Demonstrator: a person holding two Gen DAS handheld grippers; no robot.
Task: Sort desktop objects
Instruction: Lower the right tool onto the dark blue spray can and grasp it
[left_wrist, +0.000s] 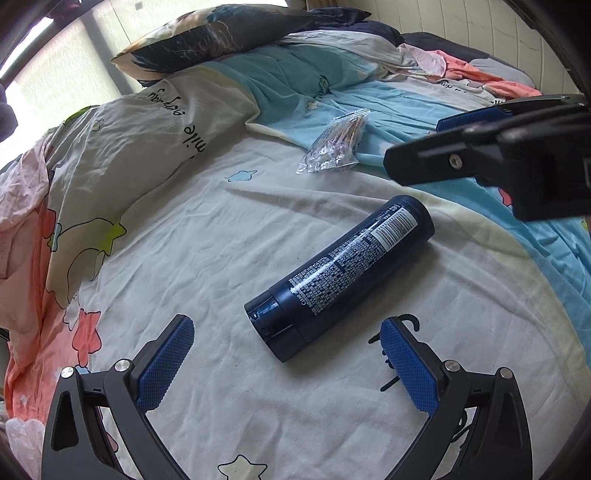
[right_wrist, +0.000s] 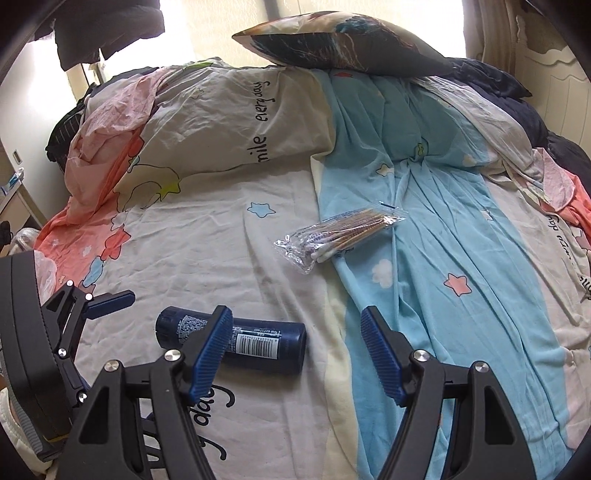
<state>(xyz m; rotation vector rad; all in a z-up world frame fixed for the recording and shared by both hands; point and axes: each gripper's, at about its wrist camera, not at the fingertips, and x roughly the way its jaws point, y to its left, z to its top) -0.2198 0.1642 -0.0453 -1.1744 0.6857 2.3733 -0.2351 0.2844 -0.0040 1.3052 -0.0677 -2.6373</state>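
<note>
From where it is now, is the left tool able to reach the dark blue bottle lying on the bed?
Probably yes. The left tool is open, and the dark blue bottle lies on its side on the bedsheet just ahead of the fingers, with nothing between them.

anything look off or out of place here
The setting is odd for desktop sorting: everything sits on a rumpled bedsheet. The dark blue bottle lies on its side, cap shut, nothing spilled. The cotton swab bag lies apart from it. Both grippers, left gripper and right gripper, are open and empty.
</note>
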